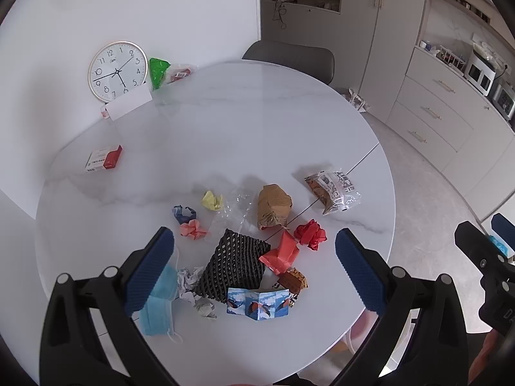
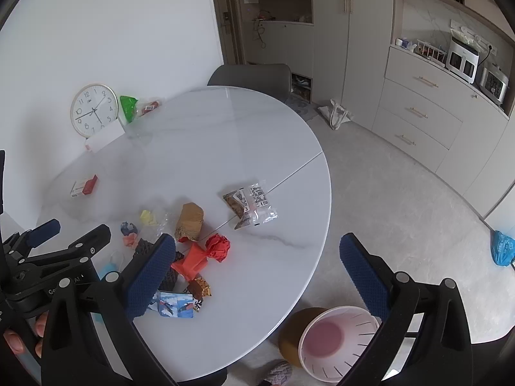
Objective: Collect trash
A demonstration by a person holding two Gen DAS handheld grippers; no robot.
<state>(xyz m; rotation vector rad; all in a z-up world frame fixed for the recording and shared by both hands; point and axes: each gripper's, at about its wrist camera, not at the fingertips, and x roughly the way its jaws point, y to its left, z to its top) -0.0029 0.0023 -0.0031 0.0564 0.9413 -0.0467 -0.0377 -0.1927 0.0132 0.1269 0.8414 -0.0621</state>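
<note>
Both jaws stand spread wide and hold nothing: the left gripper point(image 1: 254, 270) hangs over the trash pile point(image 1: 244, 251), the right gripper point(image 2: 257, 276) past the white table's point(image 2: 206, 148) near rim. Bare tabletop lies beyond the pile; the pink bin point(image 2: 341, 342) stands on the floor just beside that rim. Writing on the crumpled wrappers is too blurred to read.

Both cameras look down from high up at the round counter point(image 1: 225, 135). The left one sits above its near edge. The right one sits further right, also seeing floor.
</note>
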